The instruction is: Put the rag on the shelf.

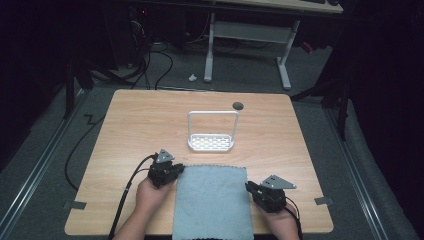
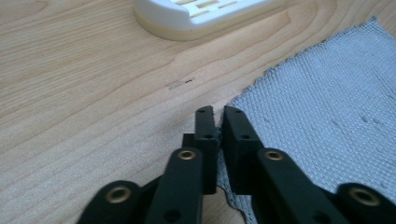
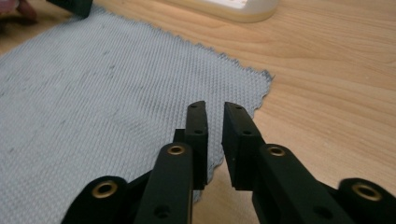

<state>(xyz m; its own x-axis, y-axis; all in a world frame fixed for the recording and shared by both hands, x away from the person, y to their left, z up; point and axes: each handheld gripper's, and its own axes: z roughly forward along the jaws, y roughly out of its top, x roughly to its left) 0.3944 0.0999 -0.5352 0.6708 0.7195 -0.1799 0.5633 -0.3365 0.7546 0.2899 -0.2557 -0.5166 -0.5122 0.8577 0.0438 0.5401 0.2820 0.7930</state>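
A light blue-grey cloth [image 1: 212, 200] is lying flat at the middle of the surface's near edge, its near end hanging just over that edge. The left gripper [image 1: 175, 171] is sitting at the cloth's far left corner; in the left gripper view its jaws are standing almost together, with the frayed corner of the cloth [image 2: 322, 112] between them, gripped in the thin gap. The right gripper [image 1: 250, 187] is lying at the cloth's right edge; in the right gripper view its jaws are standing a little apart over that edge of the cloth [image 3: 93, 107], and I cannot tell whether they are pinching the fabric. Just beyond the cloth, toward the middle of the surface, a white plastic rack [image 1: 211, 142] with a slotted base and a tall hoop handle is standing upright. The surface [image 1: 140, 125] is pale wood with rounded corners, and a small dark round hole [image 1: 238, 105] is showing near its far edge. Around it the room is lying dark: grey floor, black cables [image 1: 80, 150] trailing off to the left, and the white legs of another desk [image 1: 247, 47] behind. No readable writing is showing anywhere.
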